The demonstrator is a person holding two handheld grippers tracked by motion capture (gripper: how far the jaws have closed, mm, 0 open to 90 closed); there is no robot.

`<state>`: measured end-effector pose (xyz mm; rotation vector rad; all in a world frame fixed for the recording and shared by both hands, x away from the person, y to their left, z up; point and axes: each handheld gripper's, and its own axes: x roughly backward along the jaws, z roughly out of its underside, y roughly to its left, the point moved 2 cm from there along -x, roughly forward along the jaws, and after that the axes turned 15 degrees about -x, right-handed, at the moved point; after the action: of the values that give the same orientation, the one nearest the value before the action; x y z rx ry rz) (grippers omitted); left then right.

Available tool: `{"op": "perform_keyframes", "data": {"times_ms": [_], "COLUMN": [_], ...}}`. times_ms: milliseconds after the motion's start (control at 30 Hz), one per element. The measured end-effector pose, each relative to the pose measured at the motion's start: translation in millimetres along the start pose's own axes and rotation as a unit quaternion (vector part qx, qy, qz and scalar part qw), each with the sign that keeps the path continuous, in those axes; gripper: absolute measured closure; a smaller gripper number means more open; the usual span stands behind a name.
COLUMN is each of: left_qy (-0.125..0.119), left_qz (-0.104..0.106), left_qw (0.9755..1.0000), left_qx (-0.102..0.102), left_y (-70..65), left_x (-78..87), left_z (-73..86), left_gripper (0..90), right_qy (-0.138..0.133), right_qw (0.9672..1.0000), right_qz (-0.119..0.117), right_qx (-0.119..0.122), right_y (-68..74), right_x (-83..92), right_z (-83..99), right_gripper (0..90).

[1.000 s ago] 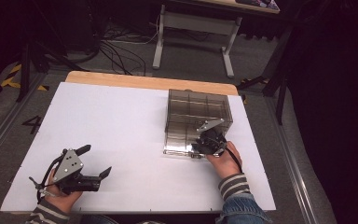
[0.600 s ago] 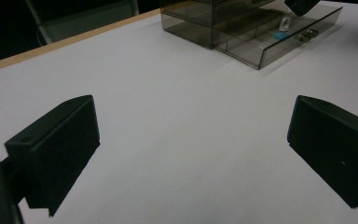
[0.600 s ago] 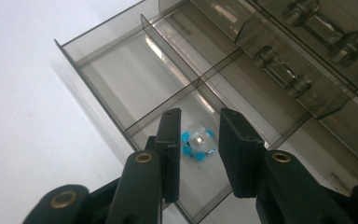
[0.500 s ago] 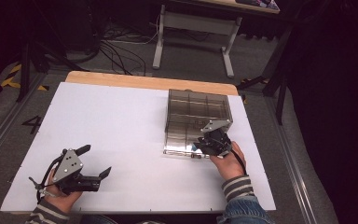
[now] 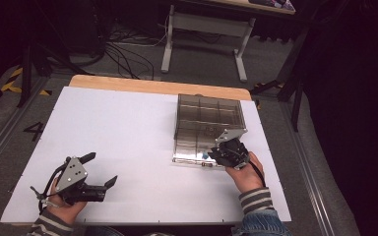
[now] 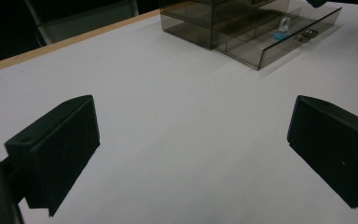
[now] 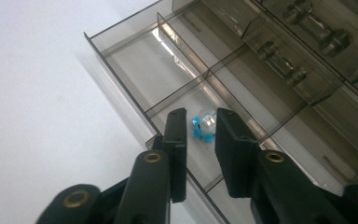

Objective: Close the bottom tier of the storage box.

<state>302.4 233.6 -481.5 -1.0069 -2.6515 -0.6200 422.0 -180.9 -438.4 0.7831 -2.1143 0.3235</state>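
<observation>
While the left gripper (image 5: pixel 97 171) idles wide apart at lower left, the right gripper (image 7: pixel 200 126), narrowly parted and holding nothing, hovers over the small blue piece (image 7: pixel 203 127) lying mid-frame in the open drawer (image 7: pixel 121 56); whether placing or picking is unclear.

We see two black hand-held grippers: the left gripper (image 5: pixel 100 169) and the right gripper (image 5: pixel 211 154) each carry a grey three-cornered plate (image 5: pixel 72 173) on top, the left one's showing small dark holes, and a thin black cable (image 5: pixel 45 184) loops from the left unit. Along the right unit we note matte black jaws, each arm fixed by a brass-coloured ringed fastener (image 7: pixel 152 157); the left unit's jaws end in broad rectangular black pads (image 6: pixel 56 149). Both wrists wear grey-and-white striped cuffs (image 5: pixel 255 200), and the right forearm a blue denim sleeve (image 5: pixel 263 227).
</observation>
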Motion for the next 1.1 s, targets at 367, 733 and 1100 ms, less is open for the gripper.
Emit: {"op": "perform_keyframes", "data": {"times_ms": [367,733,1100], "left_qy": [0.0,0.001,0.002], "left_qz": [0.001,0.002,0.002], "left_qw": [1.0,1.0,1.0], "left_qx": [0.001,0.002,0.0], "left_y": [-0.5,-0.4,-0.5], "left_x": [-0.4,-0.6,-1.2], "left_z": [-0.4,-0.2,-0.3], "left_gripper": [2.8,2.9,2.9], "right_qy": [0.023,0.054,0.098], "right_qw": [0.9996,0.9983,0.9951], "right_qz": [0.0,0.001,0.002], "right_qx": [0.014,0.02,0.01], "right_y": [1.5,1.3,-5.3], "right_x": [7.5,5.5,-2.2], "right_z": [8.2,19.6,33.3], "right_gripper": [90.0,90.0,90.0]}}
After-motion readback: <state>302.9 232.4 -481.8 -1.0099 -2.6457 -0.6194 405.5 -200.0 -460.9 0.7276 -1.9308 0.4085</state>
